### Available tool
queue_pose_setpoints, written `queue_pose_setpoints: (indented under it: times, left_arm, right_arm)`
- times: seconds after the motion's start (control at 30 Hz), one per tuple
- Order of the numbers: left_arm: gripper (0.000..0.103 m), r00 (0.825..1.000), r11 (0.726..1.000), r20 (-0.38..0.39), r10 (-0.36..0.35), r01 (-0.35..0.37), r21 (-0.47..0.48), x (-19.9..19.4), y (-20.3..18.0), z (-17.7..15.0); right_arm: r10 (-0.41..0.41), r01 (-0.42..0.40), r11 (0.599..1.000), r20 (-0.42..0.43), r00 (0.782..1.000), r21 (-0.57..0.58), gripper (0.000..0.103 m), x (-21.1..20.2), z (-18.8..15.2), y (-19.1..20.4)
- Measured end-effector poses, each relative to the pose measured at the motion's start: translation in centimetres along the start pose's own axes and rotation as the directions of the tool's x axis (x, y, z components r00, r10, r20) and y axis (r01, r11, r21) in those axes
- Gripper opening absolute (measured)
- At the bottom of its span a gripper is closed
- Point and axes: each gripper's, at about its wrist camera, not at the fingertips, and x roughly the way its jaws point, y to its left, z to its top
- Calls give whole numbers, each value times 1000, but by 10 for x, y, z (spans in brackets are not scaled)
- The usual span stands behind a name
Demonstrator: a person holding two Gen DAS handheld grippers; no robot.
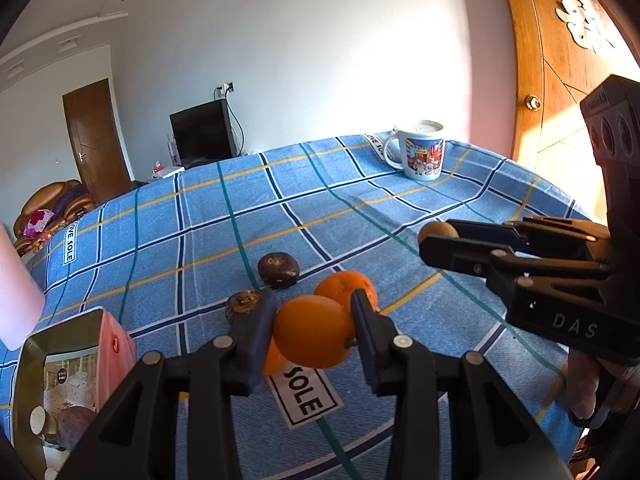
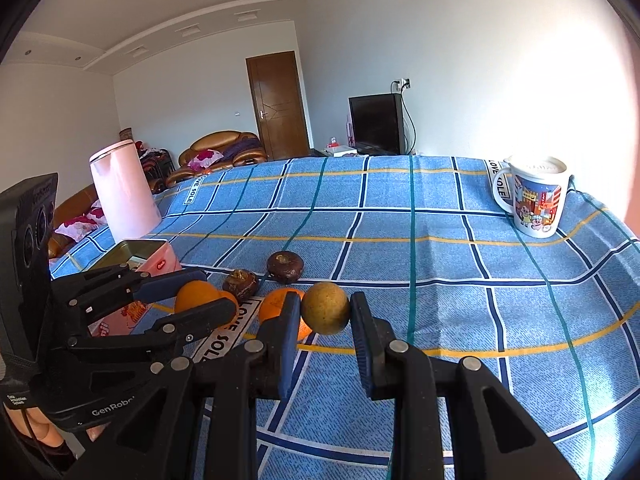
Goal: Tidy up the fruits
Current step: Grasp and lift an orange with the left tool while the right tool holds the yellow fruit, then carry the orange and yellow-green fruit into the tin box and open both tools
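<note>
My left gripper [image 1: 314,330] is shut on an orange [image 1: 312,330], held above the blue checked cloth. My right gripper [image 2: 325,316] is shut on a yellow-brown round fruit [image 2: 325,308]; it also shows in the left wrist view [image 1: 438,232]. A second orange [image 1: 346,288] lies on the cloth behind, and a third orange [image 1: 274,358] shows partly behind my left finger. Two dark brown fruits [image 1: 279,270] [image 1: 242,304] lie on the cloth. A pink tin [image 1: 68,376] at the left holds dark fruit.
A printed mug [image 2: 534,198] stands at the far right of the table [image 2: 480,280]. A pink cylinder container [image 2: 122,196] stands at the far left. A wooden door [image 1: 560,80] is on the right. A television and a sofa lie beyond the table.
</note>
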Motion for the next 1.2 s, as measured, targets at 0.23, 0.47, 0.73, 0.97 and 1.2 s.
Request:
queue_pose_setpoints:
  times: [0.23, 0.47, 0.73, 0.97, 1.2]
  left_arm:
    - [40, 997, 1000, 72, 12, -11, -10, -13, 4, -1]
    - [40, 992, 999, 127, 29, -25, -31, -23, 7, -3]
    - [40, 984, 998, 174, 36, -25, -64, -33, 14, -6]
    - [40, 980, 996, 193, 47, -30, -88, -41, 23, -10]
    - [40, 972, 984, 202, 123, -92, -156, -72, 60, -20]
  right_arm:
    - [12, -9, 999, 58, 998, -42, 27, -11, -1, 9]
    - [18, -8, 996, 109, 994, -86, 27, -20, -2, 18]
    - [26, -8, 994, 169, 985, -108, 27, -30, -3, 23]
    - [37, -15, 992, 177, 983, -123, 27, -32, -3, 33]
    - [166, -147, 980, 135, 977, -136, 27, -22, 9, 72]
